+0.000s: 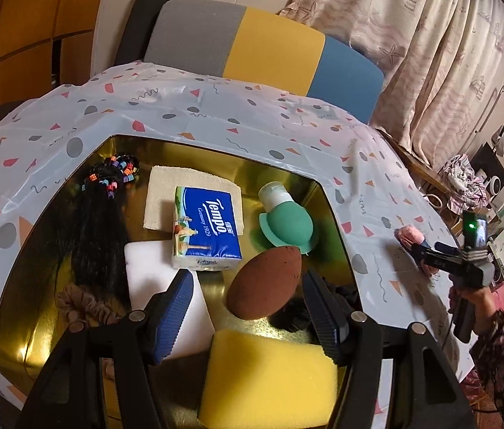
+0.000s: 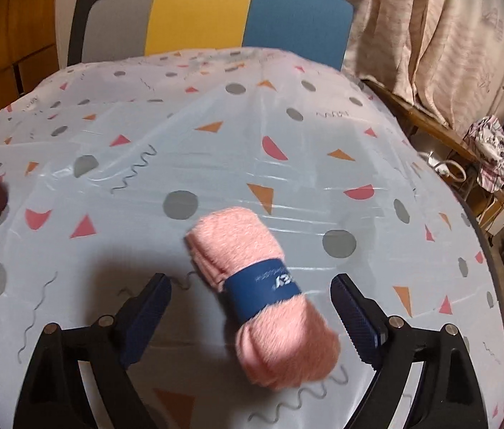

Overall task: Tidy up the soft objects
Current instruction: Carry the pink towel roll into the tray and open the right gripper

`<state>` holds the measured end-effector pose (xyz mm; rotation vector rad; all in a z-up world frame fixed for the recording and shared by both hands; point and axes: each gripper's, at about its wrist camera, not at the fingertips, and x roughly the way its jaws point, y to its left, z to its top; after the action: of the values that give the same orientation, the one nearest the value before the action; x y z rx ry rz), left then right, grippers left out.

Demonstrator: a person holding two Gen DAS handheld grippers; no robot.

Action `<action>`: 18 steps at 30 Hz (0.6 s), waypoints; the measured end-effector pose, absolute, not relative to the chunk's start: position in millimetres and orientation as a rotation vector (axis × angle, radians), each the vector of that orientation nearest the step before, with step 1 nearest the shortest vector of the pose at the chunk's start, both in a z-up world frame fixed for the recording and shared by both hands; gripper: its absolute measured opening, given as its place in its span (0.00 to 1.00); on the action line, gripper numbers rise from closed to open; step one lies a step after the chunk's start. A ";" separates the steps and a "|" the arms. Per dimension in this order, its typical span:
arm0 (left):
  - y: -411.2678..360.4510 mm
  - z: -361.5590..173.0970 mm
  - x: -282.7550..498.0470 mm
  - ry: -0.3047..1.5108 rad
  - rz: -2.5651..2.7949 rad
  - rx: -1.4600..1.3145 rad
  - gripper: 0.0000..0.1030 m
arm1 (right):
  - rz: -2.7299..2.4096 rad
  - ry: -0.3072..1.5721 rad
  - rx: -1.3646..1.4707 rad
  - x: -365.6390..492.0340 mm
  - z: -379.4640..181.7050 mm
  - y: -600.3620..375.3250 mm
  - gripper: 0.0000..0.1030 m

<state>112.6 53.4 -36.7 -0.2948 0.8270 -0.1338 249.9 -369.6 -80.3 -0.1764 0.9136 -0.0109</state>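
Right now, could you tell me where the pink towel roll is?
The pink towel roll lies on the patterned tablecloth, between the right gripper's open jaws, outside the gold tray, to its right in the left wrist view.

left claw (image 1: 246, 298) agape over gold tray (image 1: 55, 250) | brown sponge (image 1: 264, 282) between fingers (untouched) | tissue pack (image 1: 207, 228) behind

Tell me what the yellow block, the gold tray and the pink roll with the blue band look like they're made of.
Yellow block: looks like open-cell foam sponge, matte, with a pitted surface. Gold tray: probably metal or metallised card with a mirror-like finish; it reflects the items in it. Pink roll: fuzzy fabric, perhaps microfibre or fleece, with a visible nap; its blue band looks like smooth printed paper.
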 end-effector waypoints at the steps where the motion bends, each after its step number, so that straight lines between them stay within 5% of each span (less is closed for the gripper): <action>1: 53.1 -36.6 111.4 0.828 -0.134 -0.295 0.62 | -0.019 0.932 -0.165 254.7 -83.5 -373.6 0.87; 7: 52.2 -35.6 109.3 0.825 -0.142 -0.299 0.62 | -0.011 1.006 -0.116 261.7 -95.0 -378.1 0.49; 12: 53.2 -34.8 105.8 0.818 -0.144 -0.309 0.62 | 0.007 0.970 -0.059 247.7 -80.4 -367.0 0.38; 18: 59.1 -33.2 100.7 0.809 -0.141 -0.321 0.62 | 0.091 0.890 -0.035 232.2 -51.9 -330.1 0.37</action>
<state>100.7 59.1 -33.2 -0.3214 0.8093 -0.1409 232.2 -330.1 -51.9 -0.0352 0.8897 0.0914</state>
